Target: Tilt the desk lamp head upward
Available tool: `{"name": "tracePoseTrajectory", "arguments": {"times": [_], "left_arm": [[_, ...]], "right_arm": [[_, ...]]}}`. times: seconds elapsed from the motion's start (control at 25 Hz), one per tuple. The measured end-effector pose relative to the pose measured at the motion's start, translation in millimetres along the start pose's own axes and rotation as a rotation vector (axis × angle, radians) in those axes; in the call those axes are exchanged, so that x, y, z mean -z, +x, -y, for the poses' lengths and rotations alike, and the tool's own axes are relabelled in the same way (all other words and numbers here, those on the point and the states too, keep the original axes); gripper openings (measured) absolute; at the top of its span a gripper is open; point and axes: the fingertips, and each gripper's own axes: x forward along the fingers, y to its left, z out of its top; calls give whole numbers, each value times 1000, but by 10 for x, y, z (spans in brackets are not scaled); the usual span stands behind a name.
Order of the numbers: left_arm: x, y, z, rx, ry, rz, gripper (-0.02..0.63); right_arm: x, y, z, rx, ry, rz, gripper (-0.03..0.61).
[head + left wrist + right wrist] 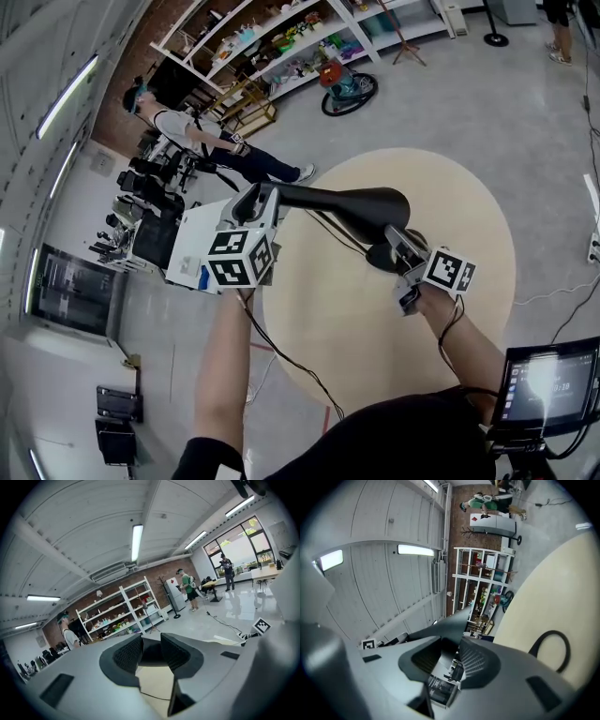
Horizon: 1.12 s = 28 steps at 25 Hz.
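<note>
A black desk lamp (352, 202) stands on the round beige table (375, 347), its long head lying roughly level above the tabletop. My left gripper (255, 199) is shut on the narrow left end of the lamp, which shows as a dark piece between the pads (127, 654) in the left gripper view. My right gripper (392, 246) sits at the wide right end, under the head. In the right gripper view the lamp's dark cone (452, 630) runs out from between the jaws of my right gripper (449, 651), and the pads (476, 660) close on it.
A black cord (281, 356) trails from the lamp across the table and off its near edge. A black loop (551, 651) lies on the tabletop. A monitor (548, 380) stands at lower right. A person (216, 141) and white shelves (281, 37) are farther back.
</note>
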Motion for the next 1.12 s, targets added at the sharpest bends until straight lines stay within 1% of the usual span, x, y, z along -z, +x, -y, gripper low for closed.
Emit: {"name": "tracePoseTrajectory", "arguments": {"times": [0.24, 0.48, 0.72, 0.96, 1.12], "left_arm": [[59, 51, -26, -3, -4, 24, 121], [88, 62, -65, 4, -35, 57, 121], [181, -103, -170, 11, -94, 107, 121], [220, 42, -176, 20, -159, 119, 121], [311, 58, -212, 14, -223, 150, 121]], "right_arm": [[4, 49, 67, -14, -3, -15, 121], [-51, 53, 26, 11, -58, -11, 121], [17, 10, -139, 26, -118, -2, 121], [-188, 37, -138, 36, -188, -3, 121], [-237, 34, -168, 40, -233, -6, 118]]}}
